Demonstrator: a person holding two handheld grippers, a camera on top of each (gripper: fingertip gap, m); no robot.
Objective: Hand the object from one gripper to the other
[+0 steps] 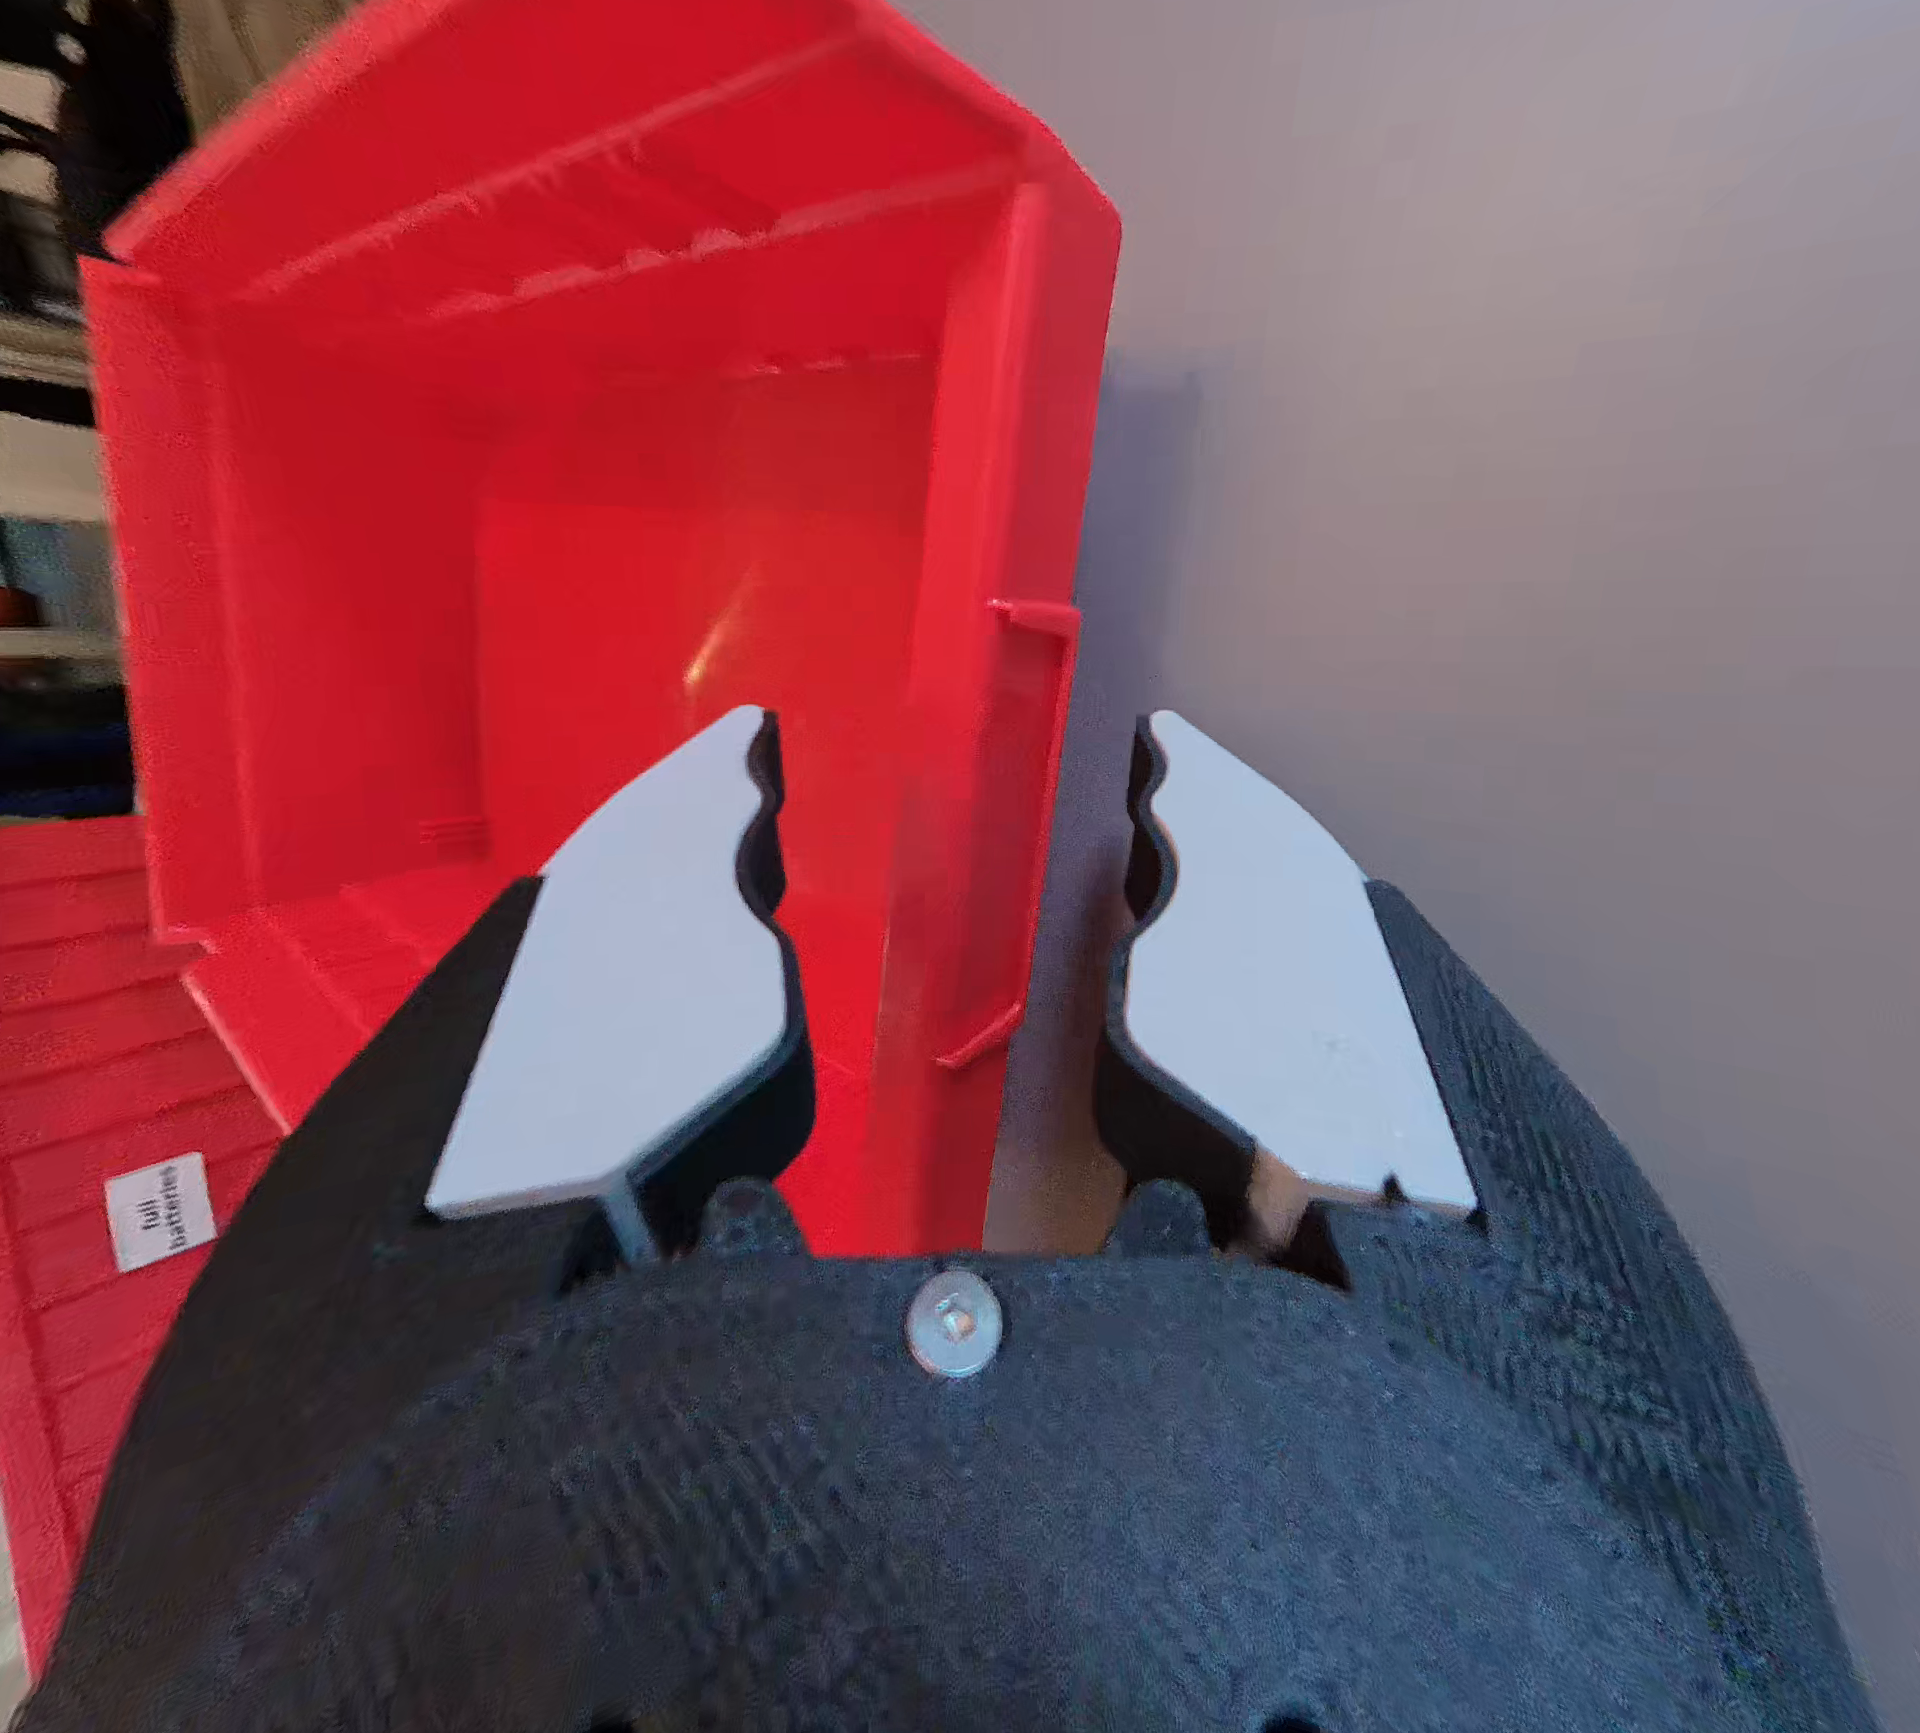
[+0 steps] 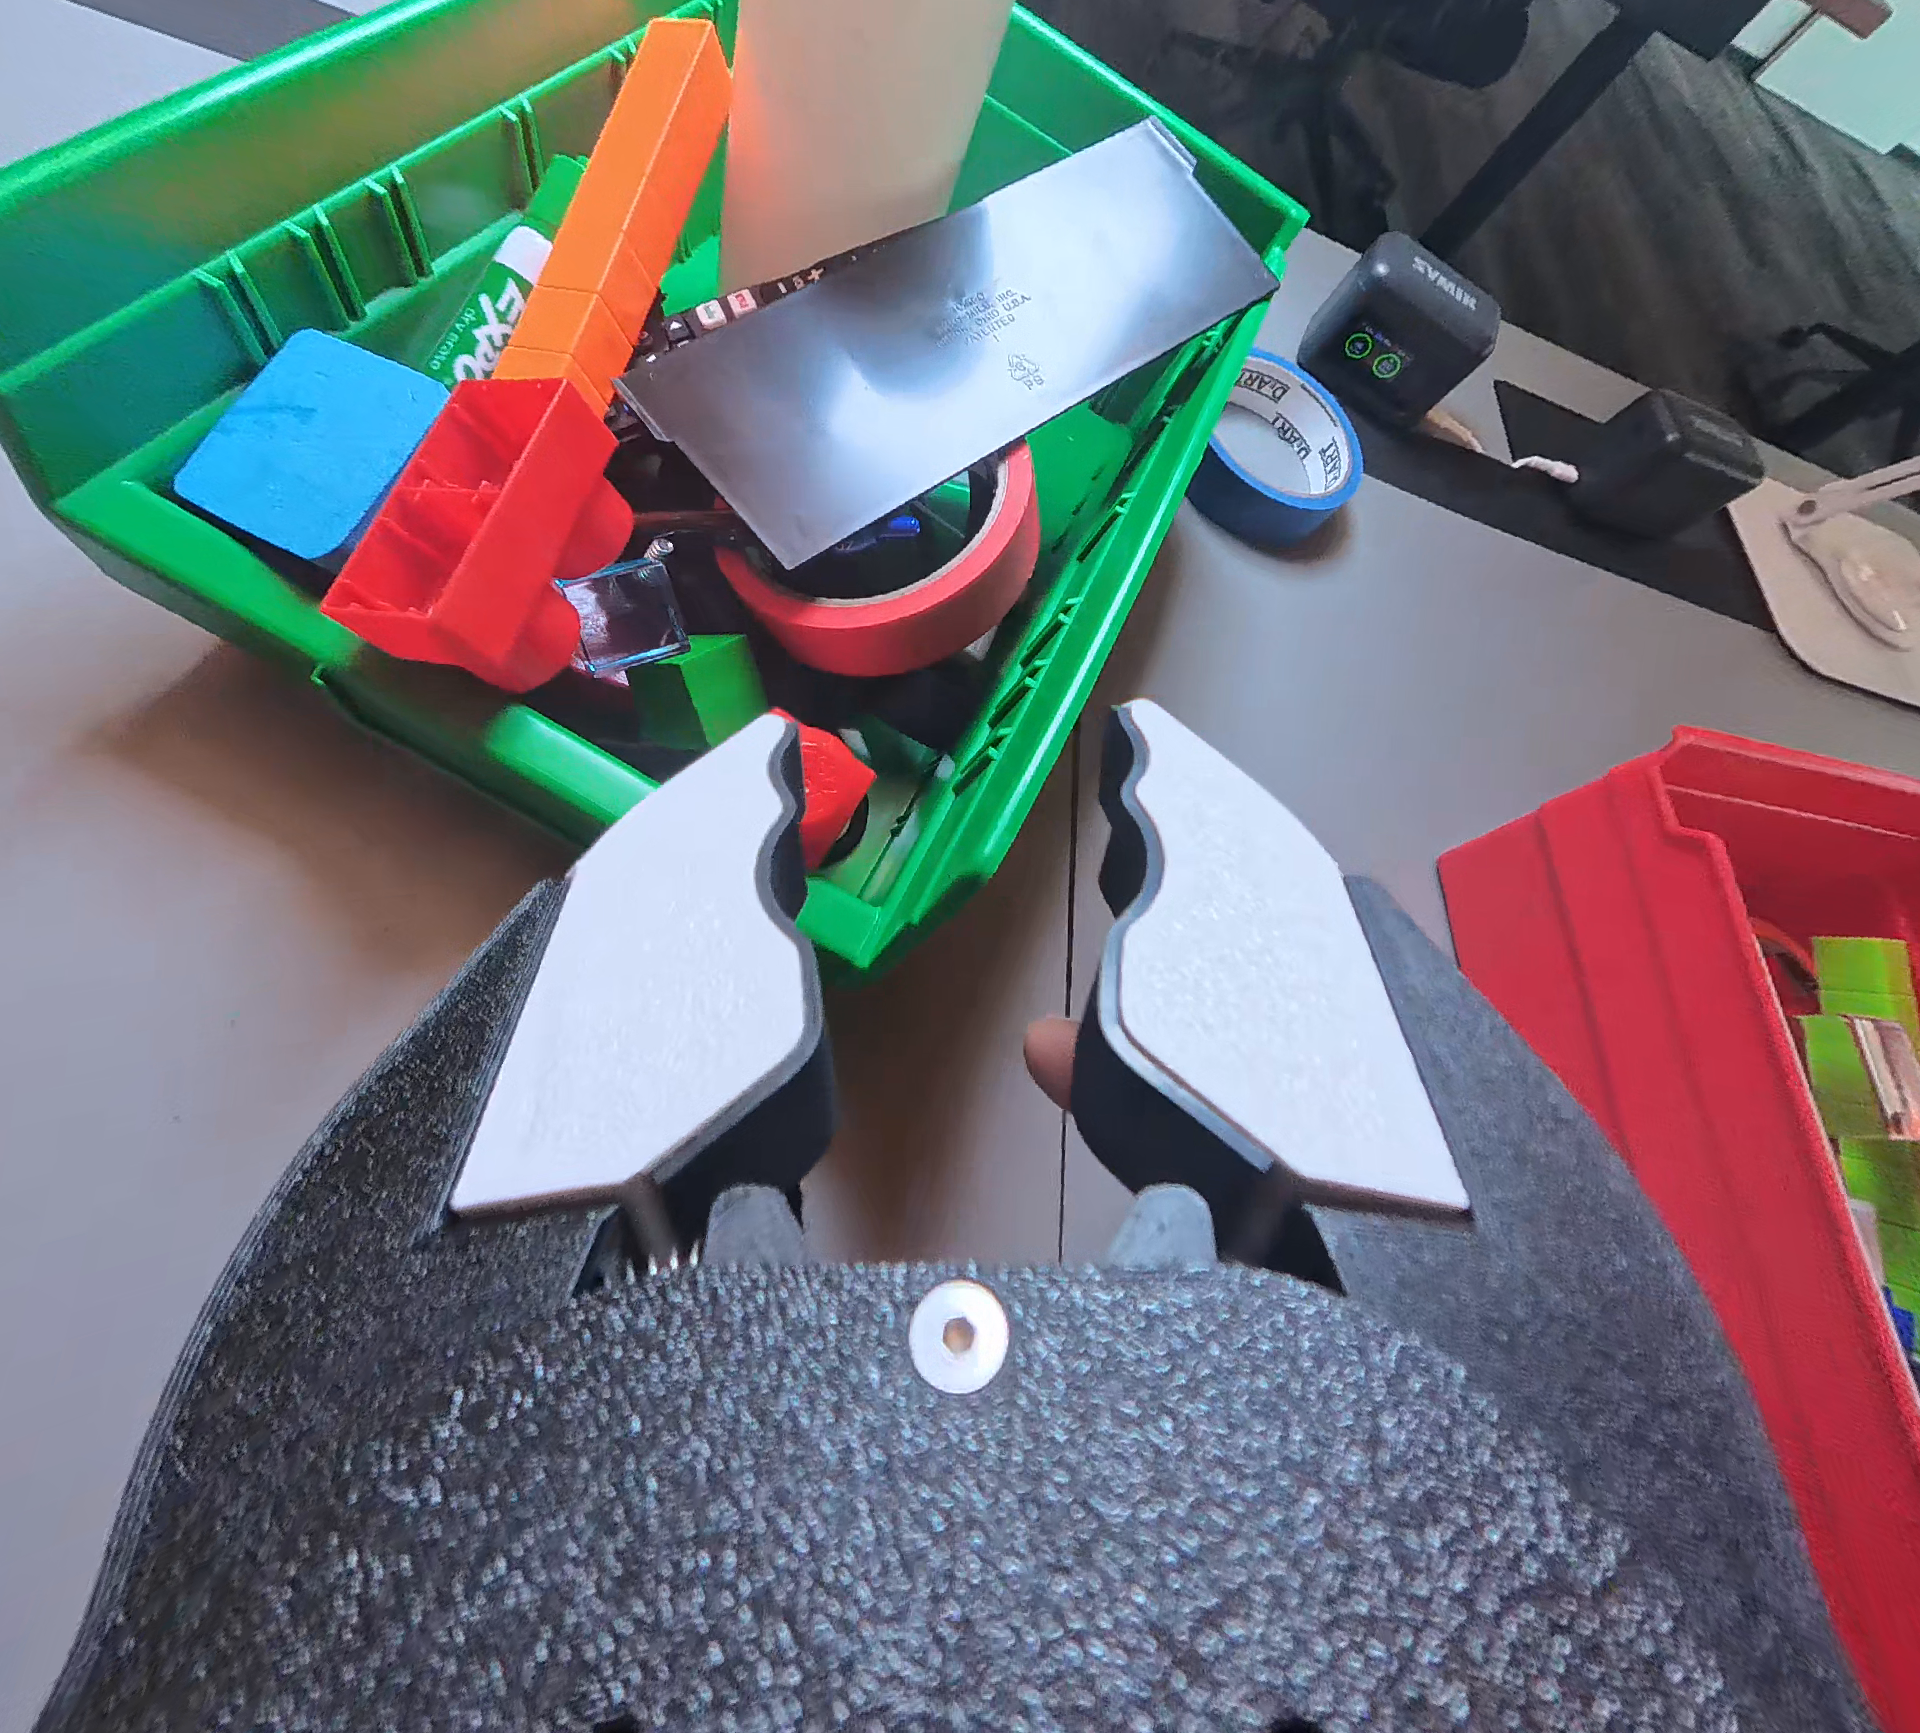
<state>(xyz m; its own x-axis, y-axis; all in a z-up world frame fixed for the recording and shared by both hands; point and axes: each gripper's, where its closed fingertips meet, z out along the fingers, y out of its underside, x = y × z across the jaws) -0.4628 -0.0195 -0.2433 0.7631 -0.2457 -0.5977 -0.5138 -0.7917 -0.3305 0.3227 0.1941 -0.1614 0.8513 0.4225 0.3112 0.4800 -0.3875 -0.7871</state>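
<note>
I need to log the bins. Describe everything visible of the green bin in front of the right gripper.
The green bin looks like moulded plastic, open-topped, with ribbed, slotted walls. It sits on the dark table, seen corner-on. It is heaped full: a red tape roll, an orange block bar, a blue block and a grey divider plate lying tilted on top.

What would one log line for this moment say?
left gripper: open, empty, at red bin | right gripper: open, empty, over green bin | handover: not started

Red bin (image 2: 1621,1008) — cut off right
</note>
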